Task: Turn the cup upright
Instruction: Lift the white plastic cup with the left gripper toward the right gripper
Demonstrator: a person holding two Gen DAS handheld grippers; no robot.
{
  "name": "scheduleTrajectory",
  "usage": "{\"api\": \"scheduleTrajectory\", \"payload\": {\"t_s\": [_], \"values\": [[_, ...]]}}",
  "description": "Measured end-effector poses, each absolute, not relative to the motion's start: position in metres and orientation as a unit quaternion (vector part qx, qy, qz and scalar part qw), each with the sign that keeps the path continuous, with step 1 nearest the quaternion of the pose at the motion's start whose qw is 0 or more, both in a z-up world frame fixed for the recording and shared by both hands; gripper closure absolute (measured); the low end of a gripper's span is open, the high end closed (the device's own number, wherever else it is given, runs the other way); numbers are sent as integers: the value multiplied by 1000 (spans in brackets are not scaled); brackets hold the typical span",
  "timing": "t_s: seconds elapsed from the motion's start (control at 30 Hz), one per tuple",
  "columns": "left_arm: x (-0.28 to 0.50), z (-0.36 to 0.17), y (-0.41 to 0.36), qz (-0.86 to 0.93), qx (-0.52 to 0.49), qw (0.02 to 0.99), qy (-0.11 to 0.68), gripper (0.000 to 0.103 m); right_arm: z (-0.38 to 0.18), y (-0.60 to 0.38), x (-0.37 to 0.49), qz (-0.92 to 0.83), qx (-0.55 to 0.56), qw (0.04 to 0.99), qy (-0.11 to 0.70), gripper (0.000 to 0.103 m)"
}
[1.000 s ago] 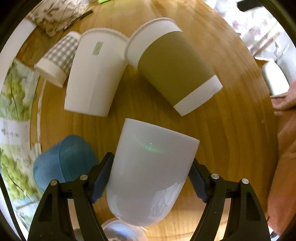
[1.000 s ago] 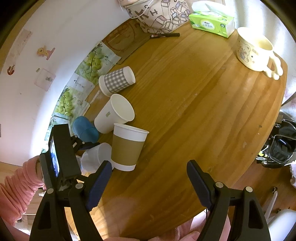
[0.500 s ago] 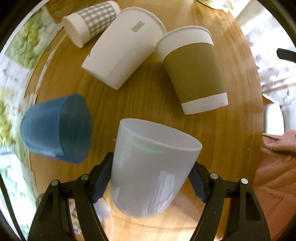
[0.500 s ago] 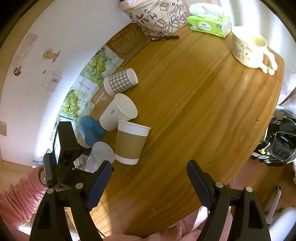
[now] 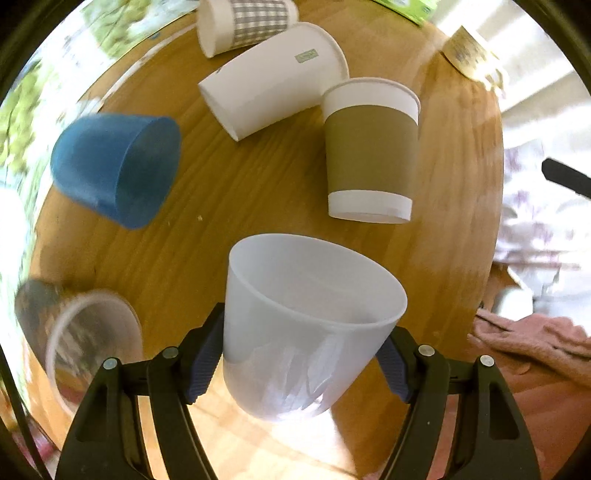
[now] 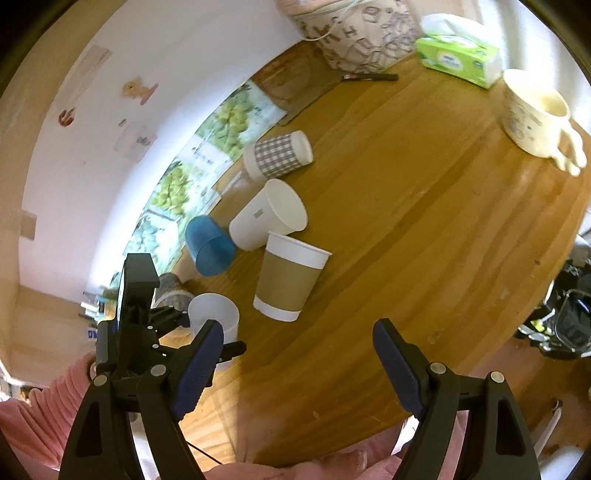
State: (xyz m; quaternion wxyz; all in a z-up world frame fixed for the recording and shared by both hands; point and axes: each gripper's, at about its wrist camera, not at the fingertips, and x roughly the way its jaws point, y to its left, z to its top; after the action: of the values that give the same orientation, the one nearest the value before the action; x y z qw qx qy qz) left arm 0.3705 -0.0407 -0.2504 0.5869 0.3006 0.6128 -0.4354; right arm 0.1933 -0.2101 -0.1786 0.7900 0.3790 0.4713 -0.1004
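Observation:
My left gripper (image 5: 301, 363) is shut on a translucent white plastic cup (image 5: 306, 325), held nearly upright with its open mouth up, just above the wooden table (image 5: 258, 184). The right wrist view shows the same cup (image 6: 214, 314) in the left gripper (image 6: 170, 325) near the table's front left edge. My right gripper (image 6: 295, 365) is open and empty, above the table's near edge.
A brown-sleeved paper cup (image 5: 371, 147) stands upright. A white paper cup (image 5: 273, 77), a checked cup (image 5: 247, 22) and a blue cup (image 5: 114, 166) lie on their sides. A clear cup (image 5: 88, 343) lies at left. A cream mug (image 6: 535, 114), tissue box (image 6: 458, 59) and bag (image 6: 362, 29) stand far off.
My left gripper has lifted the translucent cup and turned it from lying tilted toward upright, so its open mouth now shows. The right gripper stayed open and drew back slightly.

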Motion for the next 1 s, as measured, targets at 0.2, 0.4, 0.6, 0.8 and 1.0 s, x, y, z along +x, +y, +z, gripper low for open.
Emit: {"api": "scheduleTrajectory", "payload": {"t_s": [0.2,0.4,0.6,0.8,1.0], "values": [[354,-241,-35,-390,257,611,640,26,-177,-217,201,-43,353,797,488,19],[335,-236,-33,-342,210,634,661,26,-170,-229,205,9,322,805,498,19],[314,-237,-37,-299,160,649,682,26,-170,-242,206,52,300,804,510,19],[293,-246,-38,-244,83,660,706,26,-171,-252,207,86,283,800,522,19],[281,-255,-28,-195,-17,664,722,26,-177,-257,212,118,268,790,539,19]]}}
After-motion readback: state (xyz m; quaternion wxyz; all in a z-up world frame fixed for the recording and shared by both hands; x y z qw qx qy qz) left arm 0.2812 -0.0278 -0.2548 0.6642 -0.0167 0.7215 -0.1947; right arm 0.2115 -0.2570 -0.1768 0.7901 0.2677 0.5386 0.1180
